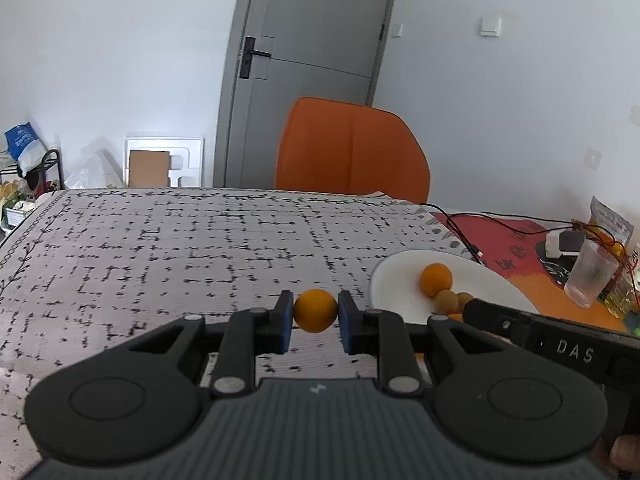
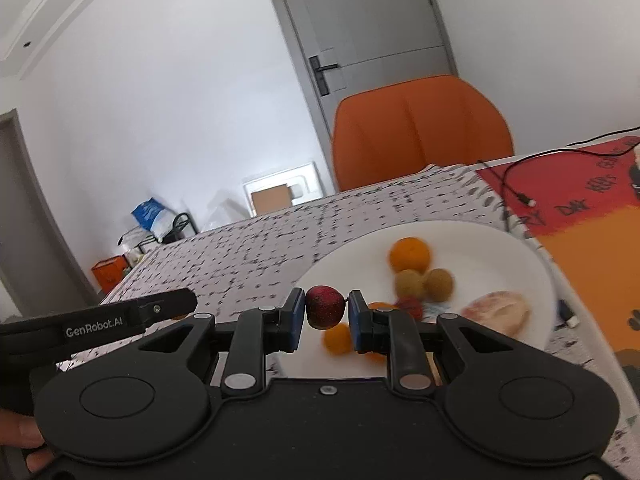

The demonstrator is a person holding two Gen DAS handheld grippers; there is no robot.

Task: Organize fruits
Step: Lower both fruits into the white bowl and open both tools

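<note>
My left gripper [image 1: 315, 312] is shut on a small orange fruit [image 1: 316, 309] and holds it above the patterned tablecloth [image 1: 180, 248], left of the white plate [image 1: 400, 276]. My right gripper [image 2: 325, 309] is shut on a dark red round fruit [image 2: 325, 306] and holds it over the near left part of the plate [image 2: 500, 248]. On the plate lie an orange [image 2: 410, 254], two brown round fruits [image 2: 424, 283], a small orange fruit [image 2: 337, 339], a red fruit [image 2: 412, 306] and a pale pink fruit [image 2: 498, 311]. The left gripper's body [image 2: 100, 320] shows in the right wrist view.
An orange chair [image 1: 352, 148] stands behind the table's far edge. A red and orange mat [image 2: 592, 216] with a black cable [image 2: 516, 184] lies right of the plate. A plastic cup [image 1: 591, 272], a snack bag [image 1: 610, 220] and small items stand at the far right.
</note>
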